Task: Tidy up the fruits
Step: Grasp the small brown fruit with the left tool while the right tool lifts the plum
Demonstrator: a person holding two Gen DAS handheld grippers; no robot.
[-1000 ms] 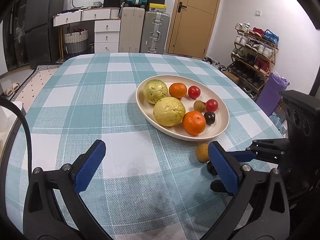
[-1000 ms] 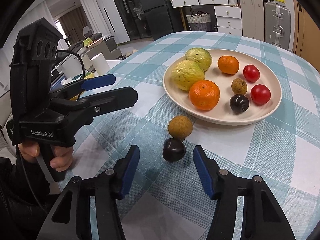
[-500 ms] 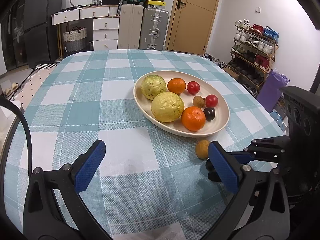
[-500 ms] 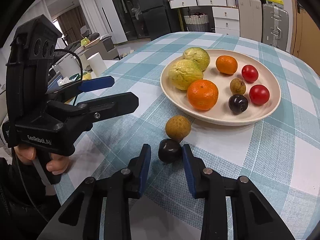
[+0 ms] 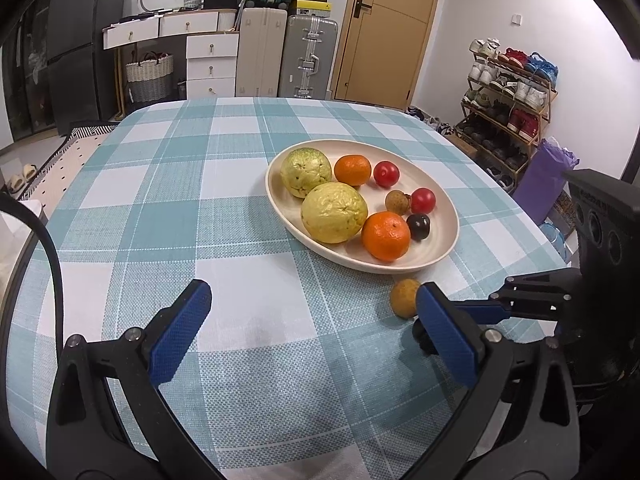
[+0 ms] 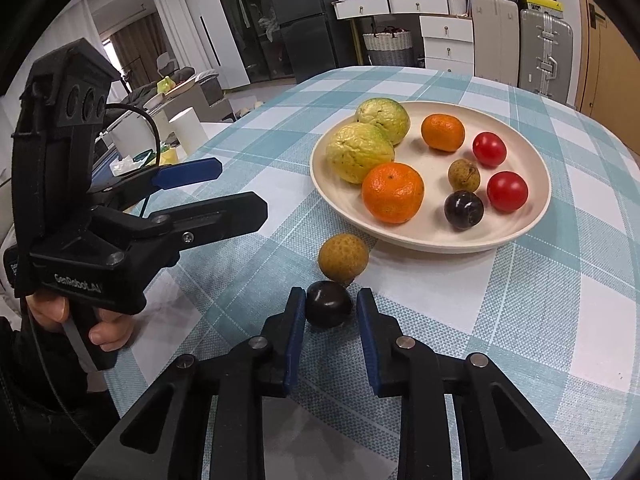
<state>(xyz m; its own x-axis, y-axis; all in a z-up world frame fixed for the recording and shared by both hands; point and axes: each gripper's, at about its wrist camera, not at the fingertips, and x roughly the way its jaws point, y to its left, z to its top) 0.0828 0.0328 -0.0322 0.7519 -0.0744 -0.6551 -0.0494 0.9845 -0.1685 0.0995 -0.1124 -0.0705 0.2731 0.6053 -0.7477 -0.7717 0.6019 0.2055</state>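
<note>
A dark plum (image 6: pixel 329 309) lies on the checked tablecloth, just in front of a brown longan (image 6: pixel 343 258). My right gripper (image 6: pixel 330 300) has its blue pads closing in on the plum's two sides and pressing on it. Behind them the cream plate (image 6: pixel 536 216) holds two green guavas, two oranges, two red tomatoes, a longan and another dark plum. My left gripper (image 5: pixel 312 300) hovers open over bare cloth to the left of the plate (image 5: pixel 276 196), with nothing between its fingers. In the left wrist view the longan (image 5: pixel 404 298) shows, while the held plum is mostly hidden behind my left gripper's right finger.
A hand (image 6: pixel 60 312) holds the left gripper (image 6: pixel 236 188) at the table's left side. White cups (image 6: pixel 188 128) stand beyond that edge. Suitcases (image 5: pixel 308 60), drawers and a shoe rack (image 5: pixel 508 92) line the room behind the table.
The right gripper's jaws have come together from wide apart onto the dark plum on the cloth. The left gripper has stayed open and in place.
</note>
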